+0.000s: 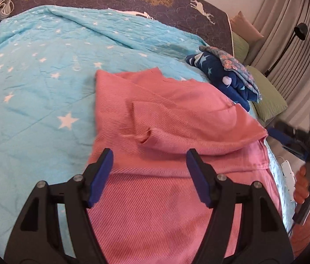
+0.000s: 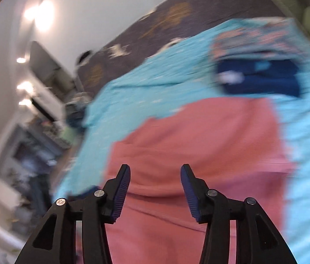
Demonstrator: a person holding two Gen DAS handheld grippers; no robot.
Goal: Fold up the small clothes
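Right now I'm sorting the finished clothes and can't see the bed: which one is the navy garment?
On the turquoise star blanket, look past the pink garment toward the green pillows. The navy garment lies folded there under a floral piece. Its dark blue with pale stars sets it apart.

a home bedroom: a bed [image 1: 34, 70] with star-print blanket, pillows [image 1: 269, 94], curtains [image 1: 287, 22].

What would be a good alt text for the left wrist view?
A pink ribbed garment lies partly folded on a turquoise star-printed blanket, below the open left gripper. Folded navy star-patterned clothes sit beyond it.
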